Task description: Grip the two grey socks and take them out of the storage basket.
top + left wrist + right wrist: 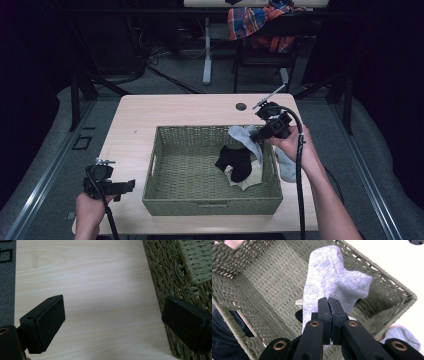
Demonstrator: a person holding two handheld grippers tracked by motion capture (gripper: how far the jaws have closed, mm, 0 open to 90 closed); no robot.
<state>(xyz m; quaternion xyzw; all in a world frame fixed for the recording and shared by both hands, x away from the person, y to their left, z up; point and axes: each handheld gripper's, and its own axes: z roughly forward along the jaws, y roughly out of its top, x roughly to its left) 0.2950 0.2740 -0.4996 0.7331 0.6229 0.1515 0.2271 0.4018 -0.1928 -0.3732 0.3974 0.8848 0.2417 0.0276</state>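
Grey sock [332,280] clamped tight in right gripper [328,303].

So the basket [212,200] sits mid-table [150,112], a bit toward 6 o'clock. Inside it, over at 3 o'clock, one sock [235,162] lies on top of another sock [250,177]. The right gripper [261,134] hangs over the basket's 2 o'clock corner with a sock [245,137] pinched in it. Another sock [285,167] lies on the table just outside the 3 o'clock wall. The left gripper [131,186] sits at 9 o'clock of the basket, beside it.
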